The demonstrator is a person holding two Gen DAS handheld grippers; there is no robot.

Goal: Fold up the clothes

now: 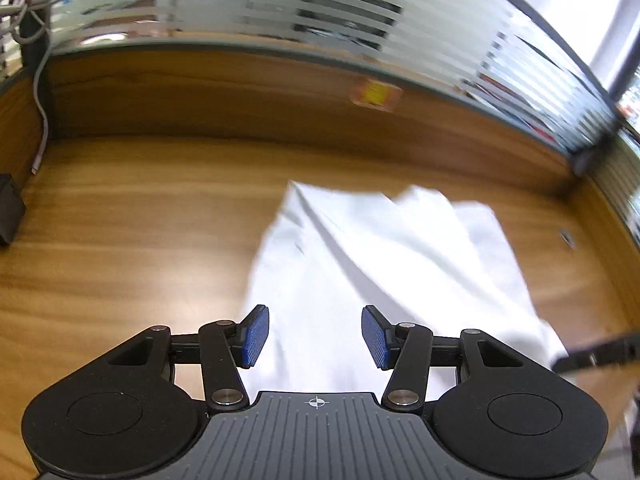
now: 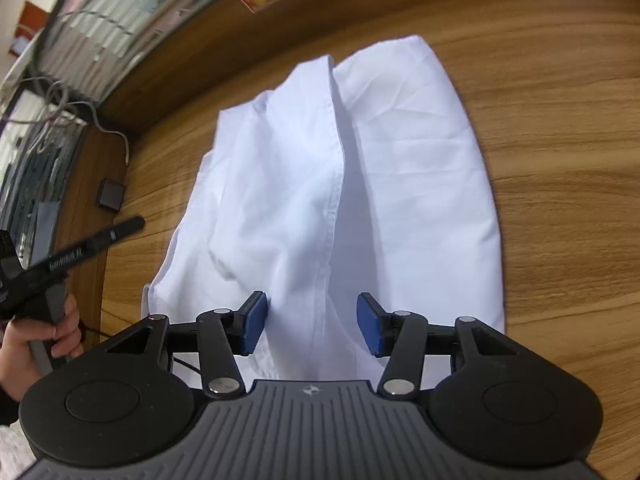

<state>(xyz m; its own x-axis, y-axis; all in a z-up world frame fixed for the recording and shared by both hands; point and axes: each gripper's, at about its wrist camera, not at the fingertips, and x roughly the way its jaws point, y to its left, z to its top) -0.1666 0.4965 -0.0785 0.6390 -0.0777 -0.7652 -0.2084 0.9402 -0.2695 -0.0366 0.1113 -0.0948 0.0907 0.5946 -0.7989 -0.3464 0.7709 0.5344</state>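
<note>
The left gripper [image 1: 315,336] points forward with its two blue pads [image 1: 254,336] wide apart, and nothing sits between them. The right gripper [image 2: 311,330] looks the same: its blue pads [image 2: 370,330] stand wide apart and hold nothing. Seen from the right gripper, the left gripper is off to the left side. A hand [image 2: 30,344] is wrapped around its grey handle, with the fingers curled tight.
</note>
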